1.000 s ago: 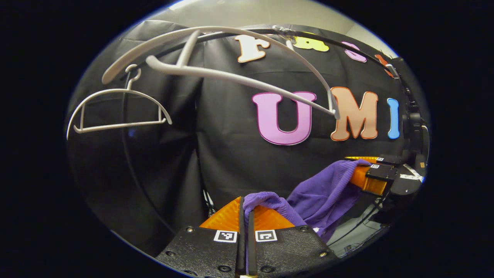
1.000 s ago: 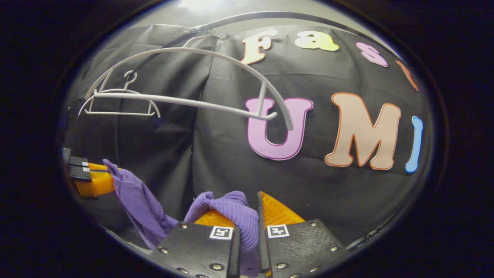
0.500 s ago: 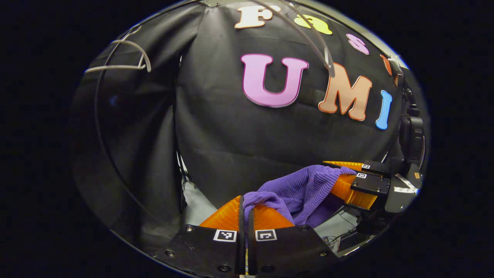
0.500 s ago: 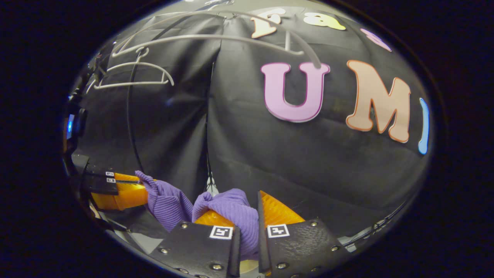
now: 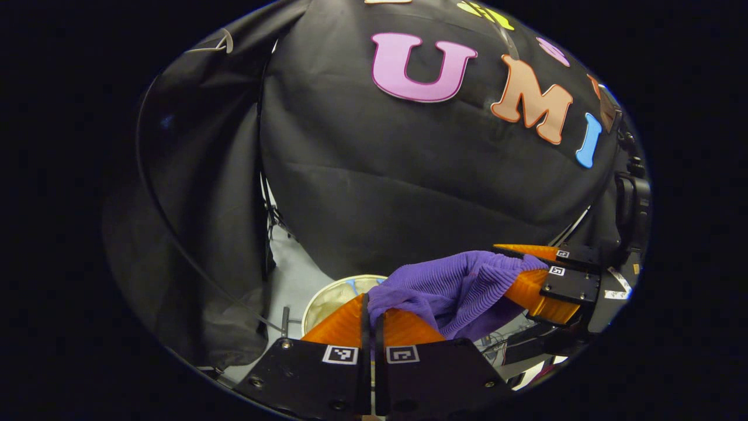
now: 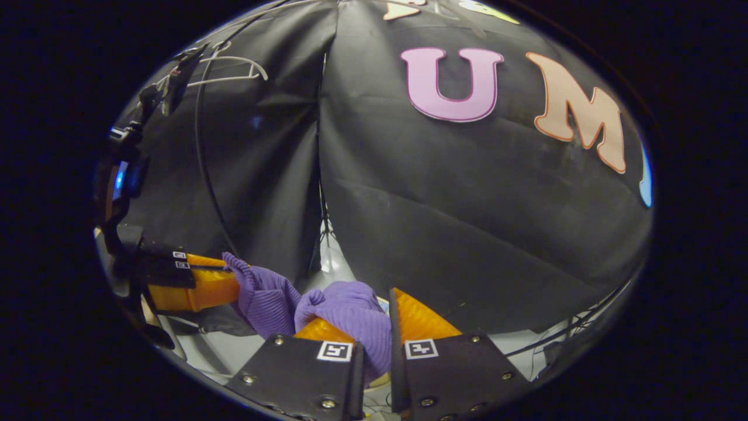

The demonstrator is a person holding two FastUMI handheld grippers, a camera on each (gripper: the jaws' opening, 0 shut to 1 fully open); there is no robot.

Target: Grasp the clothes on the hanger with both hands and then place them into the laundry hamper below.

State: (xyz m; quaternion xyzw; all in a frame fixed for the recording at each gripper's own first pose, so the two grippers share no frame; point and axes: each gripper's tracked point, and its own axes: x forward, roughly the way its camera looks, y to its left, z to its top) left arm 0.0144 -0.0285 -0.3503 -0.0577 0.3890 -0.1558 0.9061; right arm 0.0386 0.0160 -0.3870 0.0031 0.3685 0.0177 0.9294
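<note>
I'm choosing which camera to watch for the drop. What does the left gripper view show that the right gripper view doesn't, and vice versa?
Left gripper view: the laundry hamper's round rim below the cloth, and the right claw off to one side. Right gripper view: the left claw seen from the side, and a white hanger high up. Both: the purple garment slung between the two claws, each shut on it.
</note>
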